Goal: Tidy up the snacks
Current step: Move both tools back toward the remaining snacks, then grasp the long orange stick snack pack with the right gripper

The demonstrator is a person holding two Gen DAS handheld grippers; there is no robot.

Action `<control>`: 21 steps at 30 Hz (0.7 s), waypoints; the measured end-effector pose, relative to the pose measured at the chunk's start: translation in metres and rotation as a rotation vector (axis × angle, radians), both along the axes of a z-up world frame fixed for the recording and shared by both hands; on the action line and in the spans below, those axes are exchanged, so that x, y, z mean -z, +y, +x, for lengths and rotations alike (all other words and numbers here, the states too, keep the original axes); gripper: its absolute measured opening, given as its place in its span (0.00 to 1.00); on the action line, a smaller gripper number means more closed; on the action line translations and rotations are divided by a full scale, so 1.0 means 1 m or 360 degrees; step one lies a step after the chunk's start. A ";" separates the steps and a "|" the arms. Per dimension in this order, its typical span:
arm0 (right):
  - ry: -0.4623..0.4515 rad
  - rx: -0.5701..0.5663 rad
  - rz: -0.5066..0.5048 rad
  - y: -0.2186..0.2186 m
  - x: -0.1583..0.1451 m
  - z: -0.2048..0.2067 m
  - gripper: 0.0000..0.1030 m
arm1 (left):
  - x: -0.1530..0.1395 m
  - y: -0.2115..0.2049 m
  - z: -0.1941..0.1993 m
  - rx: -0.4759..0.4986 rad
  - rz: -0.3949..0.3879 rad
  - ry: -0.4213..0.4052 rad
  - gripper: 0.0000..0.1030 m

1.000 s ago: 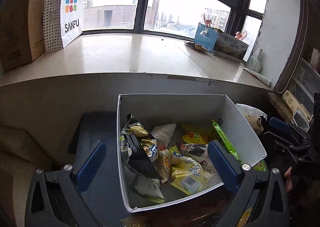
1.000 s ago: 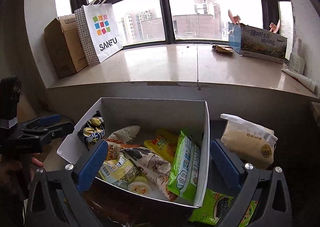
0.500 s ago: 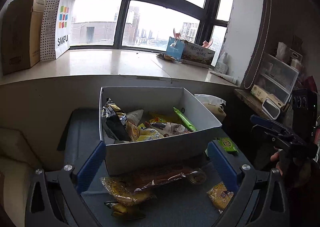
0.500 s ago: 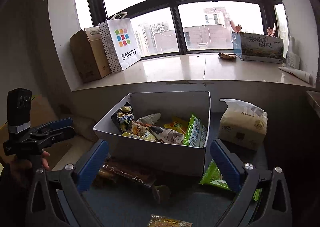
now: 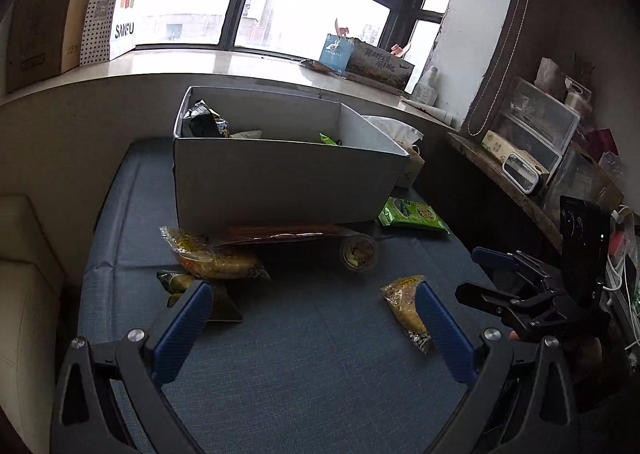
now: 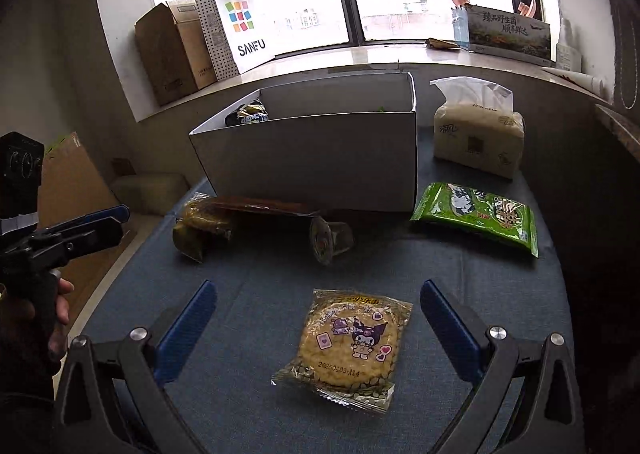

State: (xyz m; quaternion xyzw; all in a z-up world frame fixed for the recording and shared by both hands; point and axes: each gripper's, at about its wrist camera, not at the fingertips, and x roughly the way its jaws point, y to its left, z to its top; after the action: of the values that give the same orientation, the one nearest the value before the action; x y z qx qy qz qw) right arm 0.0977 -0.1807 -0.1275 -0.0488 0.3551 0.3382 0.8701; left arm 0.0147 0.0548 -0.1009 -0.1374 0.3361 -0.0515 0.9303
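A white box (image 5: 280, 177) (image 6: 320, 157) holding several snack packs stands on the blue cloth surface (image 5: 312, 354). In front of it lie a long brown pack (image 5: 280, 233) (image 6: 256, 207), a yellow pack (image 5: 212, 258), a small cup (image 5: 359, 252) (image 6: 328, 240), a green pack (image 5: 412, 213) (image 6: 476, 213) and a round yellow cracker pack (image 6: 348, 344) (image 5: 406, 306). My left gripper (image 5: 312, 310) is open over bare cloth. My right gripper (image 6: 316, 306) is open with the cracker pack between and just beyond its fingers, not touching.
A tissue pack (image 6: 478, 133) sits right of the box. A window sill behind carries a white paper bag (image 6: 240, 27), cardboard boxes (image 6: 168, 49) and a printed carton (image 6: 508, 33). Shelves with clear bins (image 5: 536, 133) stand at the right. A person's hand (image 6: 56, 294) holds the left gripper.
Both grippers have drawn back and down from over the box toward the near part of the cloth. The box's inside is now mostly hidden, and loose packs in front have come into view.
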 end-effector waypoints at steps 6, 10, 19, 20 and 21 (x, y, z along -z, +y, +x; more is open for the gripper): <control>-0.0226 -0.0139 -0.0212 0.042 -0.005 -0.005 1.00 | -0.005 0.005 -0.007 -0.0031 0.0001 -0.0023 1.00; -0.0354 -0.0298 -0.0381 0.084 -0.002 0.000 1.00 | -0.008 0.012 -0.013 -0.0064 0.0001 -0.0045 1.00; -0.0457 -0.0541 -0.0722 0.162 0.027 0.032 1.00 | -0.006 0.034 -0.030 -0.0127 -0.0063 -0.0048 1.00; -0.0469 -0.0556 -0.0749 0.168 0.031 0.035 1.00 | -0.006 0.036 -0.031 -0.0131 -0.0076 -0.0050 1.00; -0.0478 -0.0569 -0.0779 0.173 0.035 0.037 1.00 | -0.006 0.037 -0.032 -0.0139 -0.0080 -0.0056 1.00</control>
State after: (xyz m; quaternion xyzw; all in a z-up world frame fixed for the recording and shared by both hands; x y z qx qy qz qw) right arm 0.1351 -0.0075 -0.1623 -0.3671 0.2795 0.3792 0.8021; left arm -0.0175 0.0920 -0.0945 -0.1744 0.3120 -0.0217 0.9337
